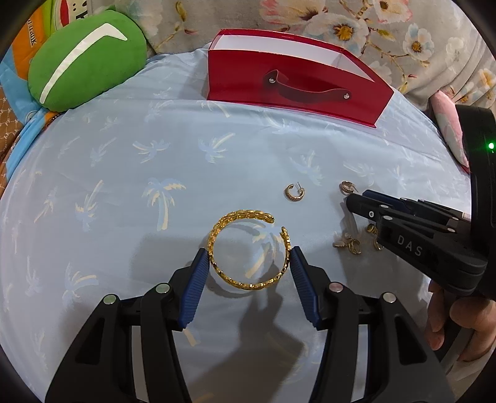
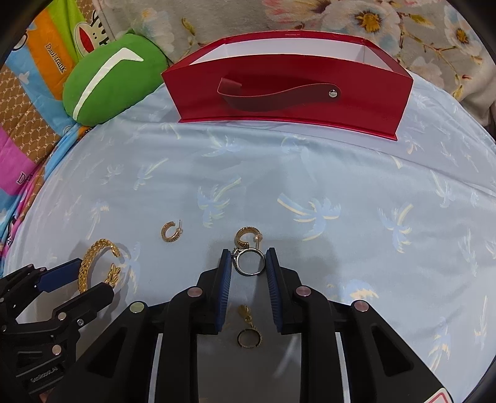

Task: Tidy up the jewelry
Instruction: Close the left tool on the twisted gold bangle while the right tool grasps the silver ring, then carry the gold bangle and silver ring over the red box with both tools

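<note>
Several pieces of jewelry are spread over a bed covered by a pale blue sheet (image 2: 310, 161) printed with palm trees. A gold open bangle (image 1: 248, 251) lies near the middle of the sheet and is held at its two sides by the blue pads of the left hand-held gripper (image 1: 249, 263), whose jaws stand partly apart with the pads against the metal. A silver ring (image 2: 249, 262) is seen between the fingers of the right hand-held gripper (image 2: 249, 266); its jaws are narrowed around the ring and both pads appear to touch the band, so it is taken as gripped, though the contact on the right pad is hard to confirm. Just beyond the ring a gold hoop earring (image 2: 245, 237) lies touching it, and a second gold hoop earring (image 2: 170, 232) lies apart, between the ring and the bangle. A gold ring with a small charm (image 2: 248, 333) is seen under the right hand-held gripper, nearer the person. A red open box (image 2: 288, 96) with a strap handle stands at the far edge of the sheet. A green cushion (image 2: 108, 80) rests at the far left corner, and a floral blanket (image 2: 372, 18) lies behind the box.
</note>
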